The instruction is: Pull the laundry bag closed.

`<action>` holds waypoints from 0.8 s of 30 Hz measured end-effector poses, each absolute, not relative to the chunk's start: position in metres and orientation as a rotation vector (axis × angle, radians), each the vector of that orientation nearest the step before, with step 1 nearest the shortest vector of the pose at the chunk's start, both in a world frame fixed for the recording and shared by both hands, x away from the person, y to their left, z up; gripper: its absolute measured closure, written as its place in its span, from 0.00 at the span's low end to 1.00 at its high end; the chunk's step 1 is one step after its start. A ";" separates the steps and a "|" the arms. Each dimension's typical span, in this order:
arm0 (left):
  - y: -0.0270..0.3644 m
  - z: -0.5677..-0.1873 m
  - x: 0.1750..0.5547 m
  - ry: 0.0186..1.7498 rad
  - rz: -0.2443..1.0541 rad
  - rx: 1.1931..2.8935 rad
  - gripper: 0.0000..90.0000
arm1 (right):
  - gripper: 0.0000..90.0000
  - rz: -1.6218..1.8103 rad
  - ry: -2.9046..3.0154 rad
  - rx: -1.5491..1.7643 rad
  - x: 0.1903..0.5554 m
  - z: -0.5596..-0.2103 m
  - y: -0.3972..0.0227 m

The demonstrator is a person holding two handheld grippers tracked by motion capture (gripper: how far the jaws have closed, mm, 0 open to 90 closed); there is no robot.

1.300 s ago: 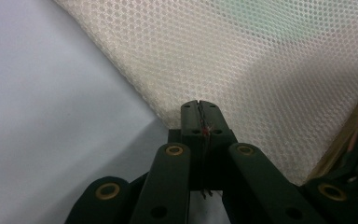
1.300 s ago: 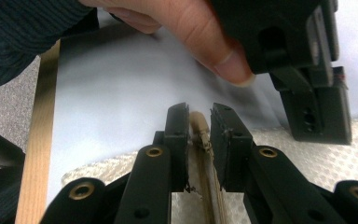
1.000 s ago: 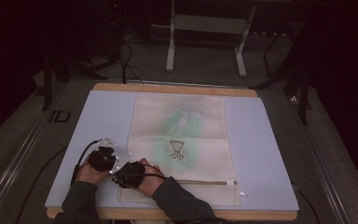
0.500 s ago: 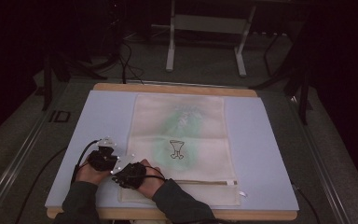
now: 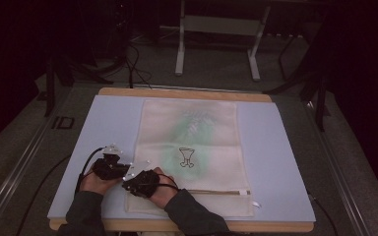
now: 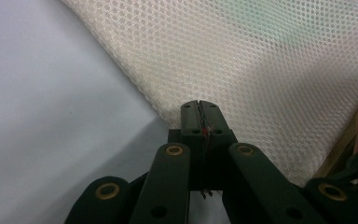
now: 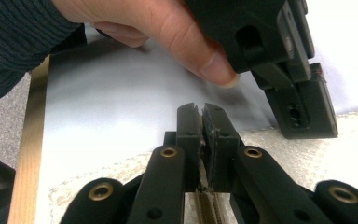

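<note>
A cream mesh bag (image 5: 191, 152) lies flat on the pale blue surface (image 5: 275, 162), its long side running from 12 to 6 o'clock, with a green tint and a small black goblet print (image 5: 186, 157) near its middle. A zipper (image 5: 216, 192) crosses the bag near its 6 o'clock end.

At about 7 o'clock on the surface, both hands sit close together at the bag's near left corner. The left hand-held gripper (image 6: 199, 112) has its jaws pressed together on the bag's edge, mesh cloth pinched between them. The right hand-held gripper (image 7: 201, 116) is likewise closed on the bag's material, with the zipper tape running beneath its jaws. In the right gripper view the left hand (image 7: 168, 32) and its tool crowd in just ahead, the thumb touching the surface.

Beyond the surface at 12 o'clock stands a white metal frame (image 5: 216, 37) on the grey floor (image 5: 354, 162), with black cables (image 5: 133, 59) trailing at 11 o'clock.
</note>
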State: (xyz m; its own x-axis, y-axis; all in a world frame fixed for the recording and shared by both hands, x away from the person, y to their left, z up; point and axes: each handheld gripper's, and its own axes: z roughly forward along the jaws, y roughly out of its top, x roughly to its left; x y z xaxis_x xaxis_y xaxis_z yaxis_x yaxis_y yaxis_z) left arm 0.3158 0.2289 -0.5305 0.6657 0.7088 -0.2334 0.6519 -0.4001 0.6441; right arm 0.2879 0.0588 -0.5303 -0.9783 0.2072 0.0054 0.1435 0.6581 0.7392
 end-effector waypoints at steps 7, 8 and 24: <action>0.229 -0.531 0.316 1.048 0.097 2.146 1.00 | 0.95 1.213 2.801 0.283 0.290 -0.530 0.061; 0.229 -0.531 0.316 1.050 0.096 2.145 1.00 | 0.93 1.201 2.802 0.284 0.290 -0.531 0.064; 0.230 -0.531 0.317 1.053 0.084 2.139 0.99 | 0.90 1.123 2.794 0.254 0.287 -0.534 0.077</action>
